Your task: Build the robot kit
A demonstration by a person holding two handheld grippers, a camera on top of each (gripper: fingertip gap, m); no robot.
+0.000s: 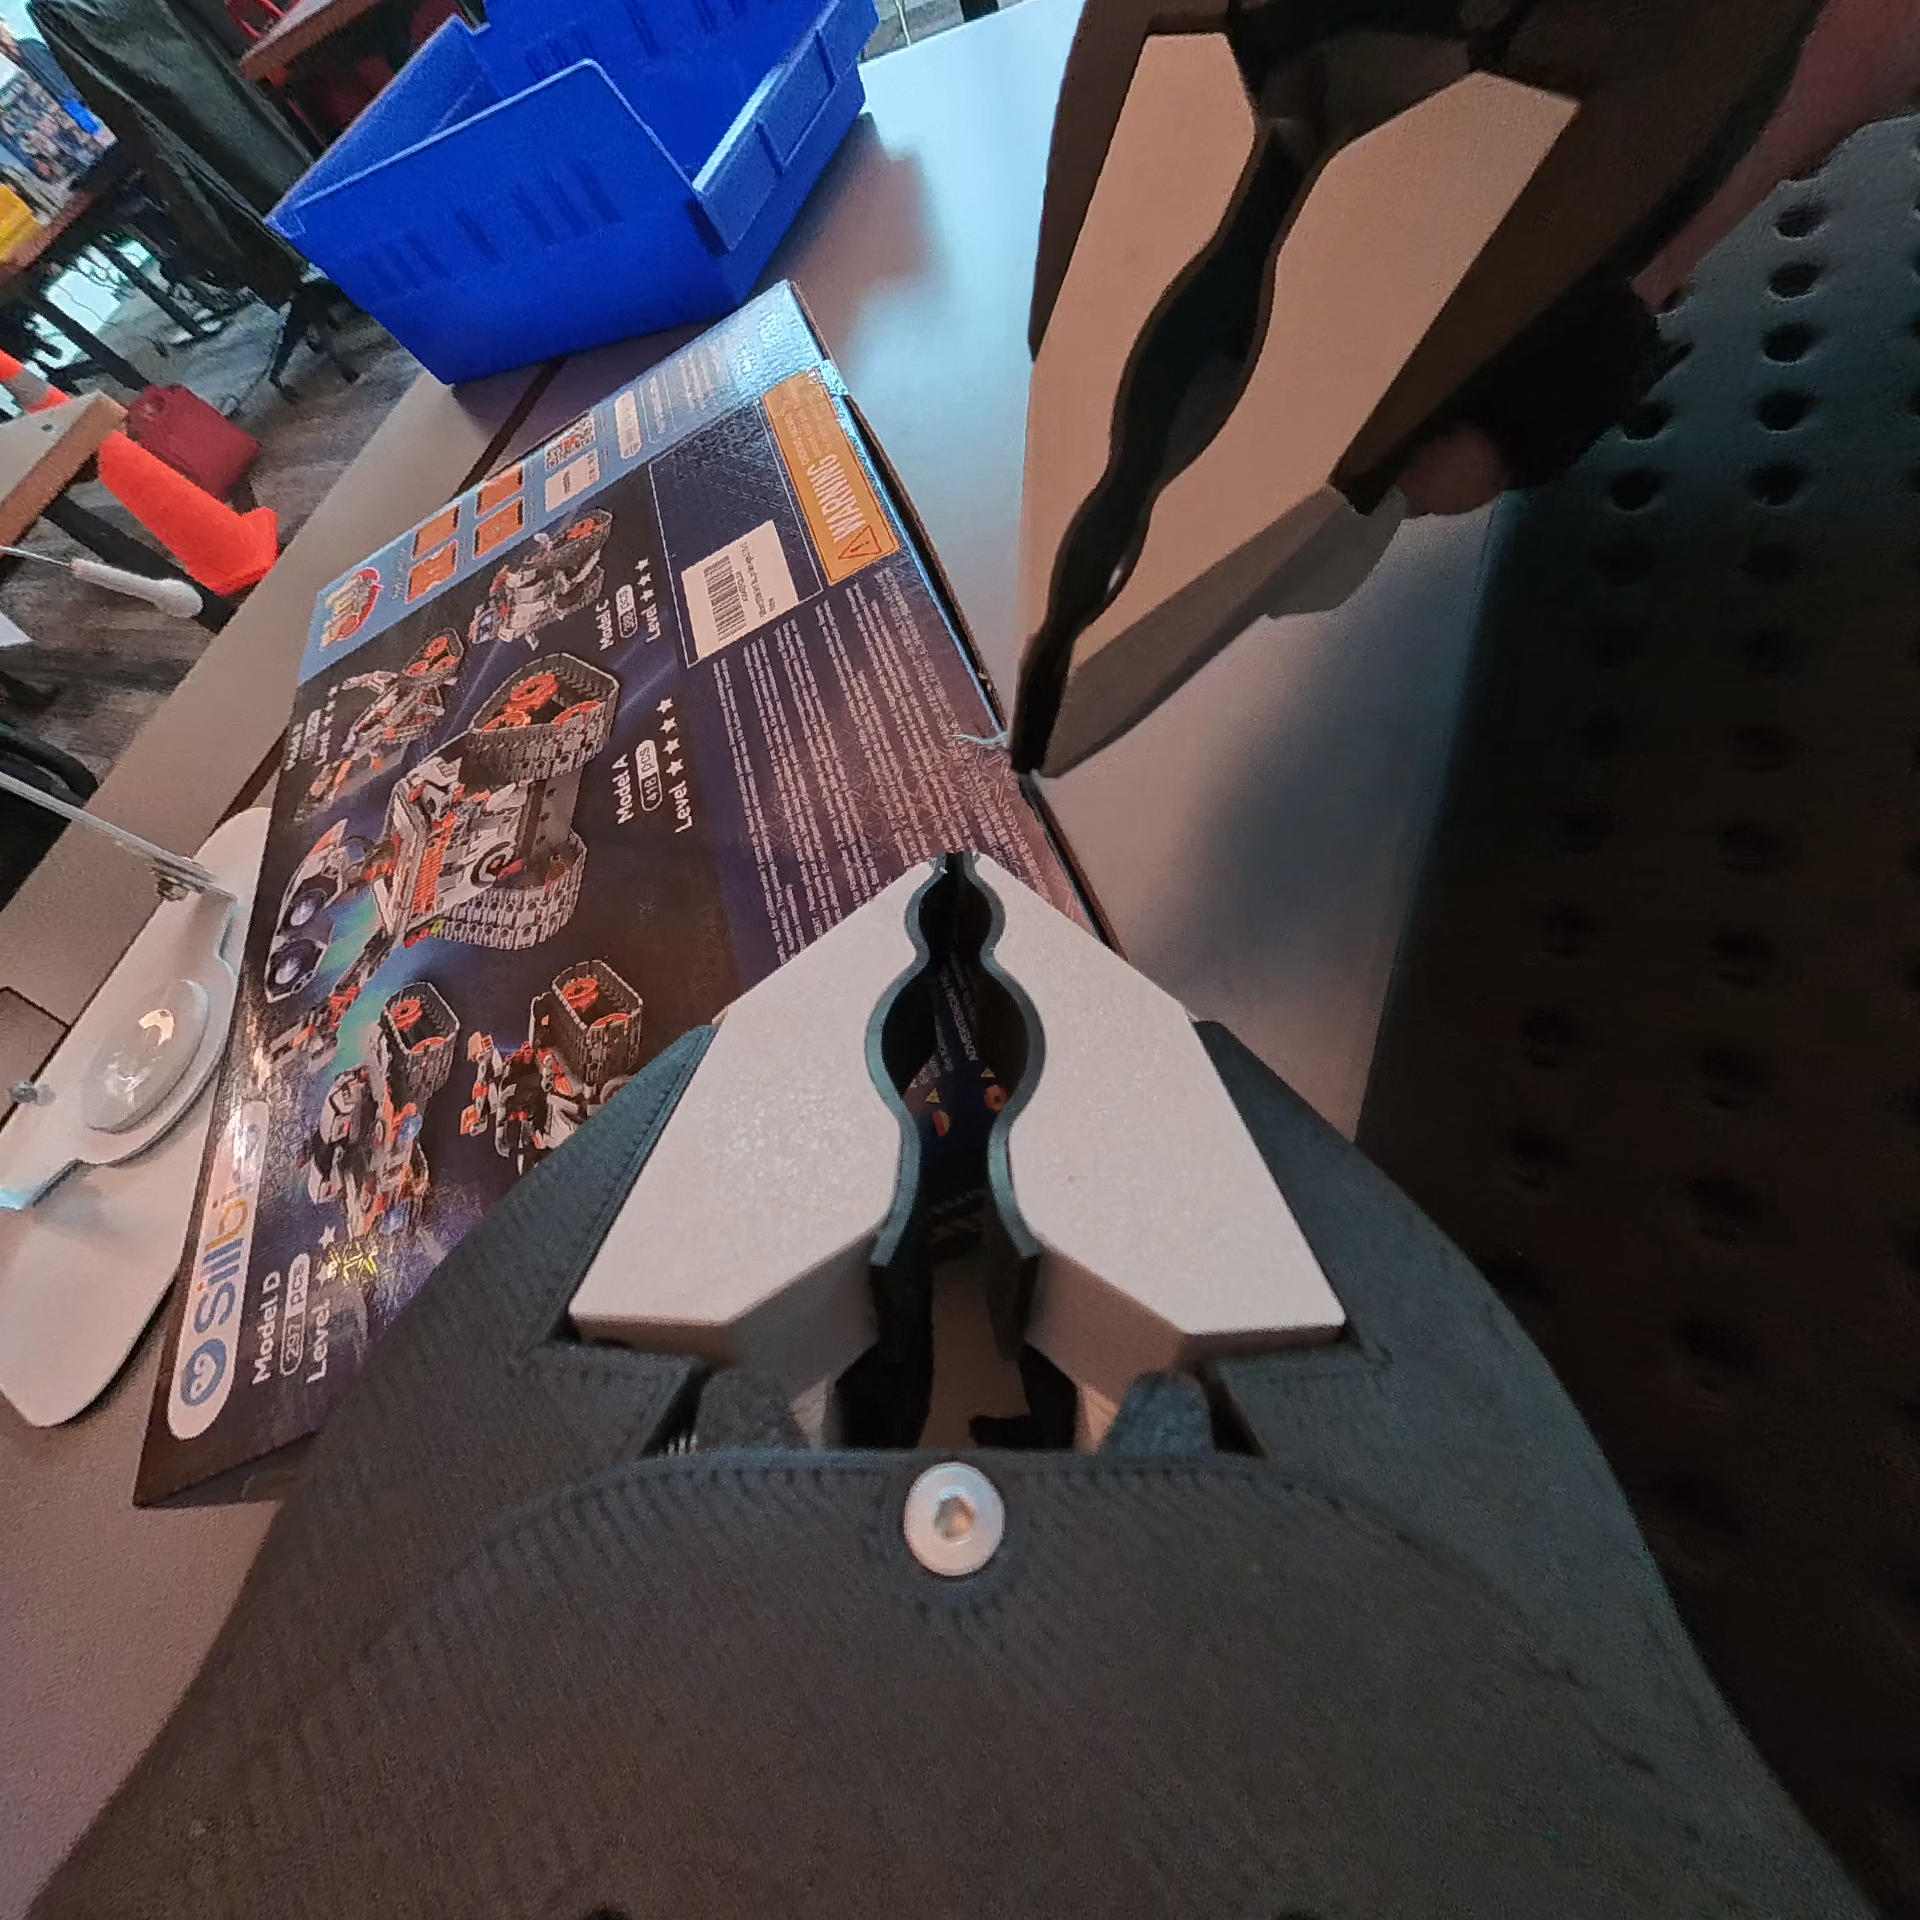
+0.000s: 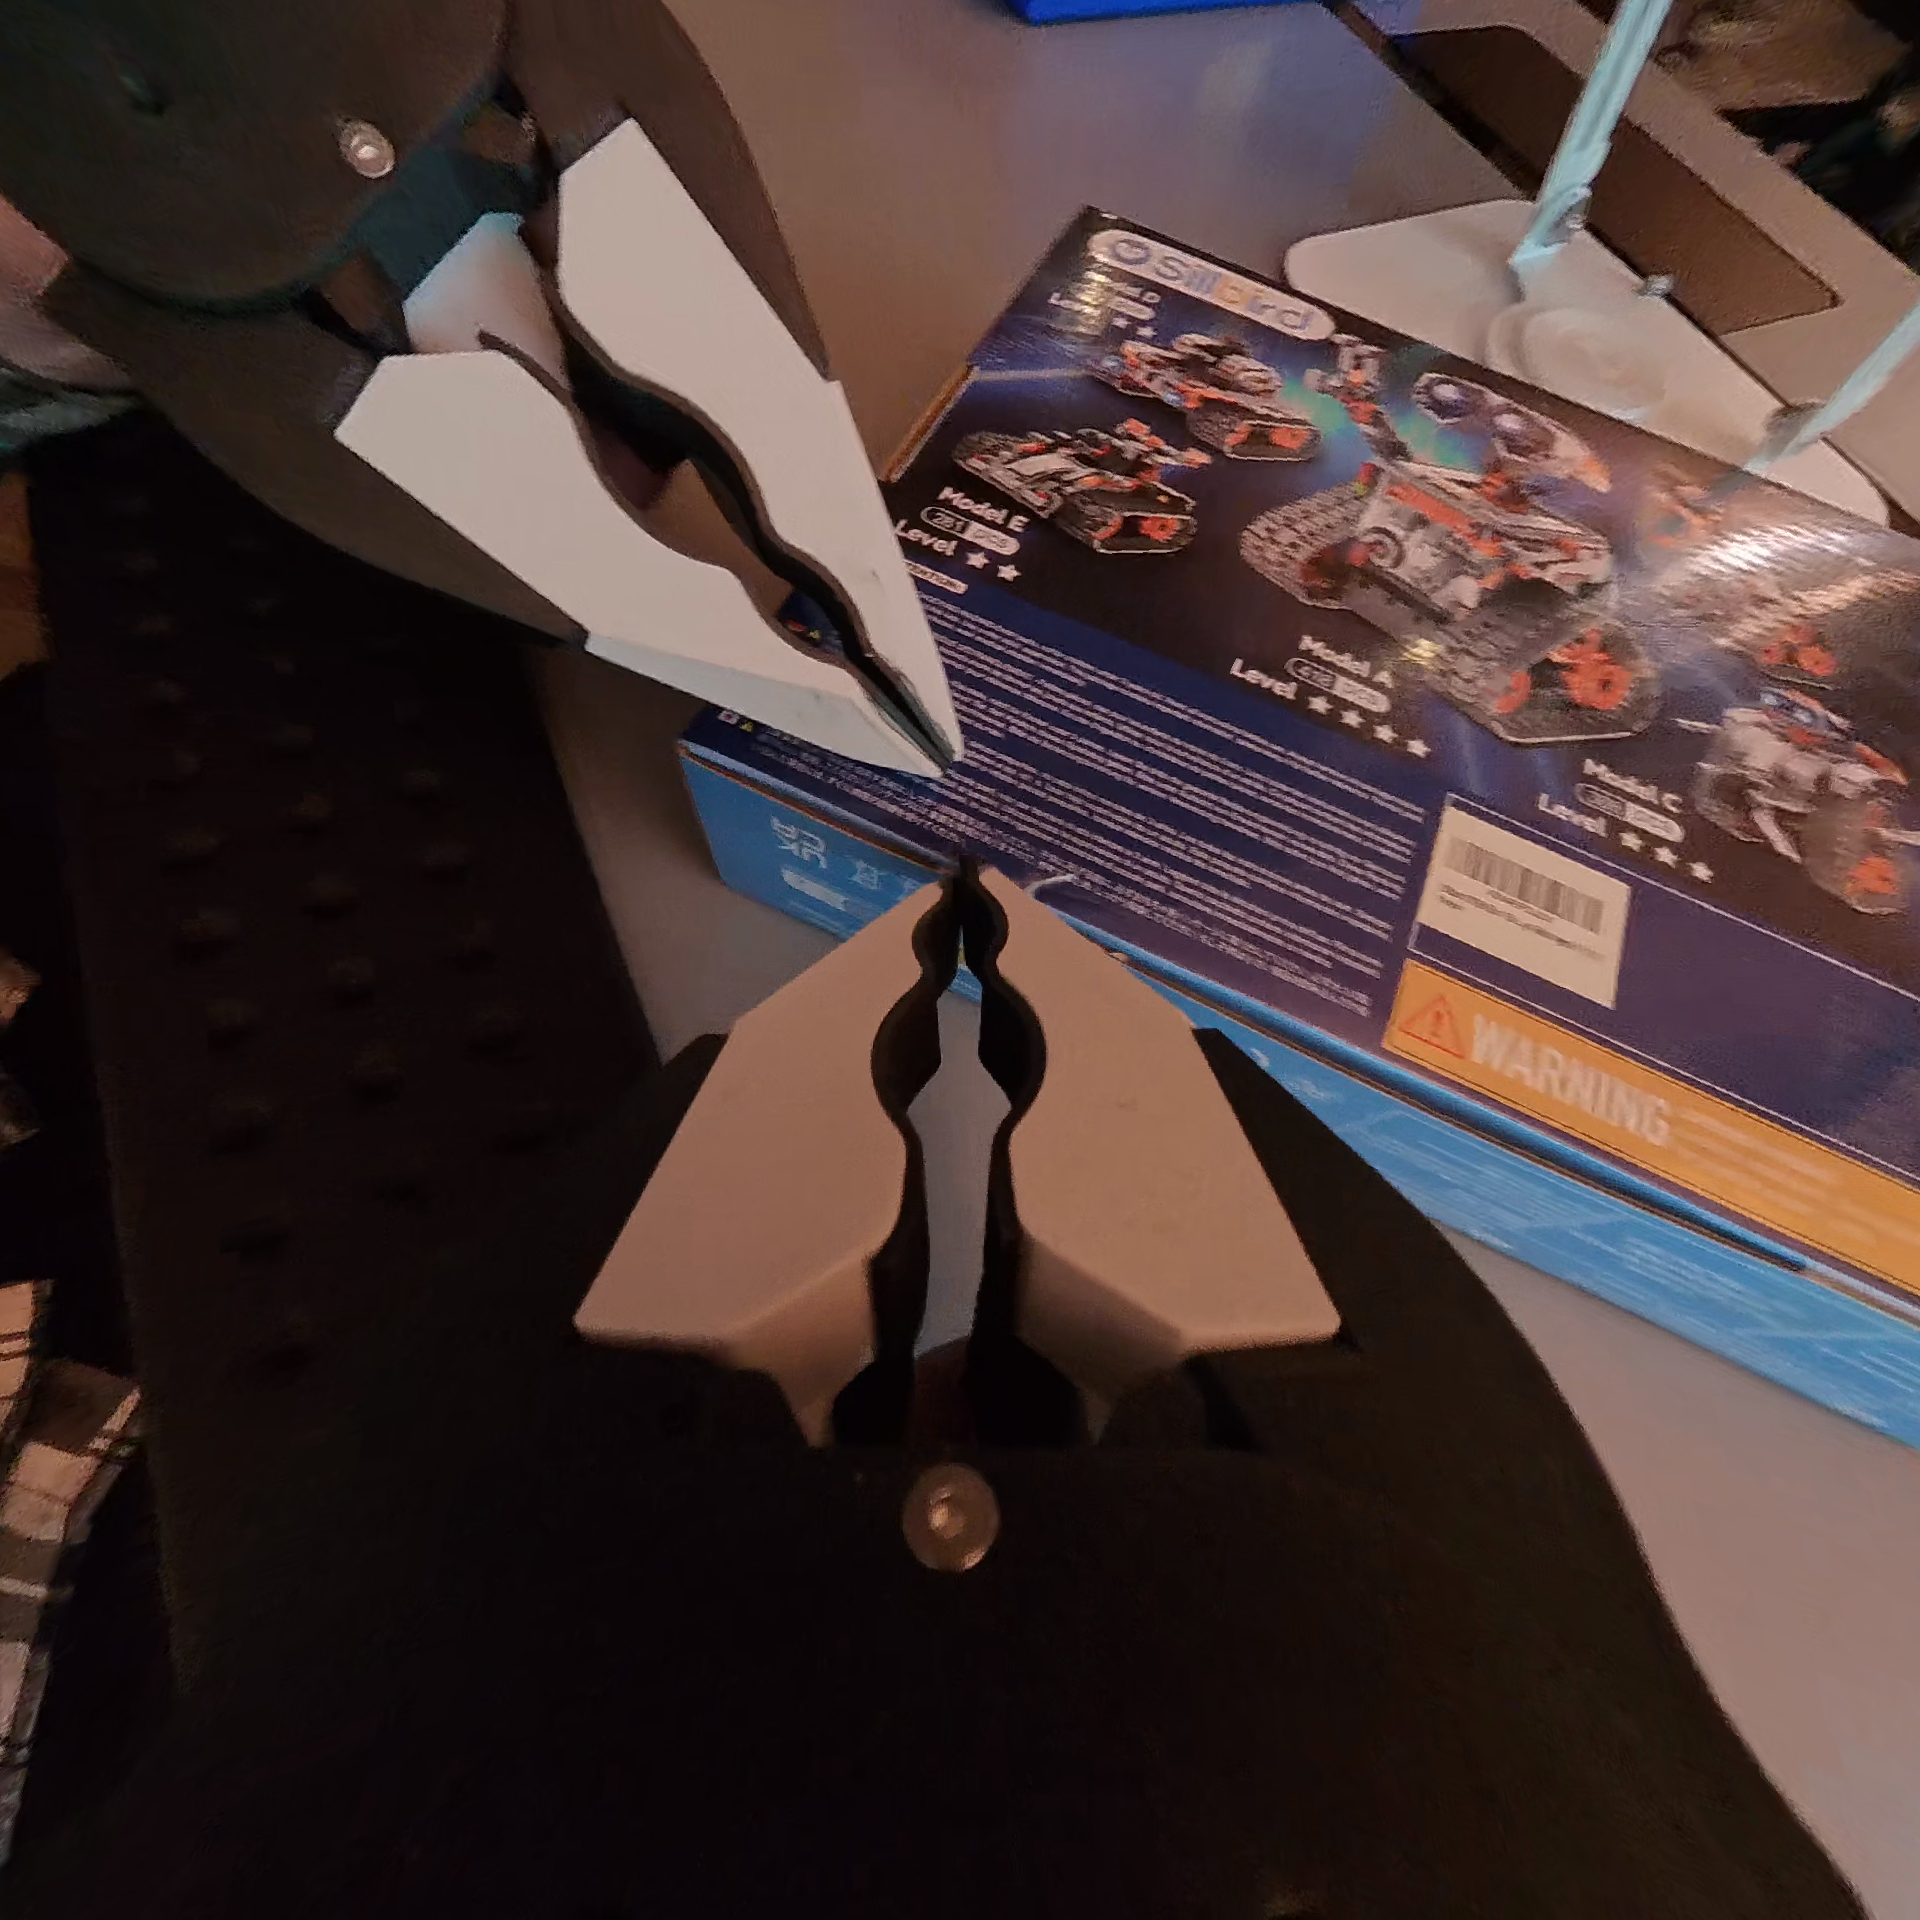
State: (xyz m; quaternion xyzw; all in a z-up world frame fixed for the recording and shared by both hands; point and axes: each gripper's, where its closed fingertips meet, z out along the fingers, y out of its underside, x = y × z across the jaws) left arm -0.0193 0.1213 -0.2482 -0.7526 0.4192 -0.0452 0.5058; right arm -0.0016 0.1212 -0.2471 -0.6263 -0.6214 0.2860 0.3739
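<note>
A dark blue toy box (image 1: 540, 831) printed with robot pictures lies flat on the grey table (image 1: 956, 208); it also shows in the right wrist view (image 2: 1351, 675). My left gripper (image 1: 958, 862) is shut, with its tips on the box's top face at the near edge. It also shows in the right wrist view (image 2: 940, 758). My right gripper (image 2: 964, 871) is shut, with its tips at the same edge a little further along. It also shows in the left wrist view (image 1: 1029, 764). A thin pale wisp (image 1: 987, 740) sticks out by the right gripper's tips.
A blue plastic bin (image 1: 540, 208) stands on the table beyond the box. A white stand base (image 1: 114, 1091) lies beside the box, also seen from the right (image 2: 1455, 270). A black perforated surface (image 1: 1714, 727) borders the table. An orange cone (image 1: 187, 509) lies on the floor. The grippers are tip to tip, or close to it.
</note>
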